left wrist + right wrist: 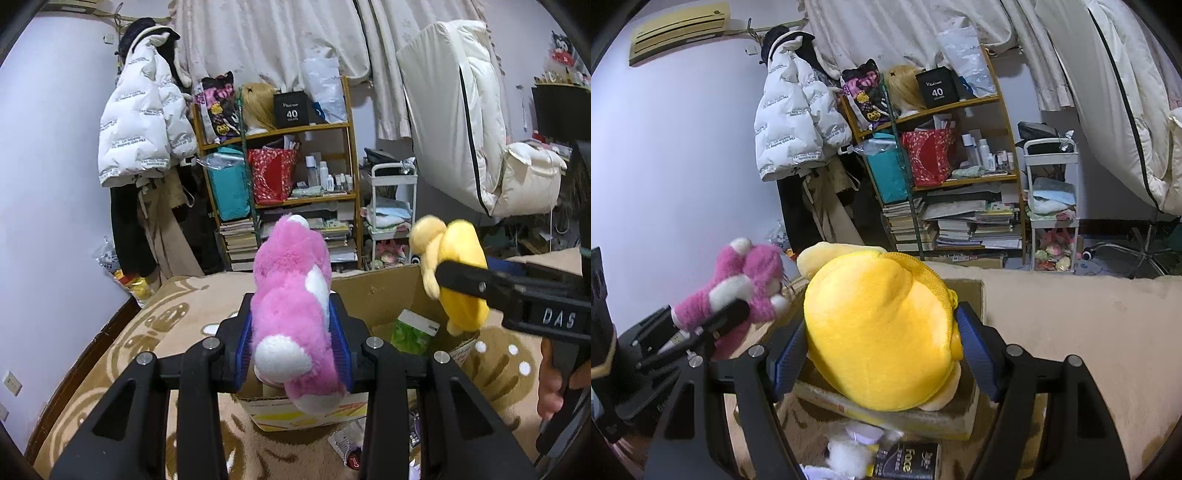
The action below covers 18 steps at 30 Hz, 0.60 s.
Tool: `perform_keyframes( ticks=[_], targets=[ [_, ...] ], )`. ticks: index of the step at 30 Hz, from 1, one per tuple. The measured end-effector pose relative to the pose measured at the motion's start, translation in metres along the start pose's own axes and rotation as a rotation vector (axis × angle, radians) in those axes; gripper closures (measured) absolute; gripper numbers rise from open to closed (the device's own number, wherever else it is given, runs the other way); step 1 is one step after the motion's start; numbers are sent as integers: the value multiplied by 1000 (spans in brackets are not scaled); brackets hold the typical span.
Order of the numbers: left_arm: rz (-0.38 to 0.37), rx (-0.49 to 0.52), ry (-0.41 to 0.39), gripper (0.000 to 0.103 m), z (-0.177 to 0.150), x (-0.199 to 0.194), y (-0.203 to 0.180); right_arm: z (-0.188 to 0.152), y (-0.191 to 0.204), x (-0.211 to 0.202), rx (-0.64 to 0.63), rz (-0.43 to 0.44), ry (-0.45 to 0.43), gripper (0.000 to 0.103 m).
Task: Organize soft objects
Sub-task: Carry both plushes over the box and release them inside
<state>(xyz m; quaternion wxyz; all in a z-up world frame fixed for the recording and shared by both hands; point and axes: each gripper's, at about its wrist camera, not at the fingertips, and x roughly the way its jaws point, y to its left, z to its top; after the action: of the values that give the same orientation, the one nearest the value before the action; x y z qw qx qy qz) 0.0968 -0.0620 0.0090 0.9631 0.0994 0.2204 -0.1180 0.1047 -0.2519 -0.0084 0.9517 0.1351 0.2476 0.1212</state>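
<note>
A pink and white plush toy is clamped between the blue pads of my left gripper, held above an open cardboard box on the patterned rug. My right gripper is shut on a round yellow plush toy, its pads pressing both sides, also above the box. In the left wrist view the yellow plush hangs at the right in the other gripper's black fingers. In the right wrist view the pink plush shows at the left. A green packet lies inside the box.
A wooden shelf with books, bags and bottles stands against the far wall, beside a hanging white jacket and a small white cart. A beige cushion lies right of the box. Small packets lie on the rug in front.
</note>
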Motion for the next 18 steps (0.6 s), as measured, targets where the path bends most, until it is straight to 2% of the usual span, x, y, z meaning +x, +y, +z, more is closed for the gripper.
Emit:
perform_keyframes(
  ticks=[8,13,18],
  targets=[
    [-1,16,75,67,-13,31,1,-9,-16,27,53,6,60,22],
    [-11,-4,101,66,-16,42,6,-10,-22,36,72,23,71,22],
    [-31,-33,168,64,-23,57,11,-17,-28,42,107,27,100,18]
  ],
)
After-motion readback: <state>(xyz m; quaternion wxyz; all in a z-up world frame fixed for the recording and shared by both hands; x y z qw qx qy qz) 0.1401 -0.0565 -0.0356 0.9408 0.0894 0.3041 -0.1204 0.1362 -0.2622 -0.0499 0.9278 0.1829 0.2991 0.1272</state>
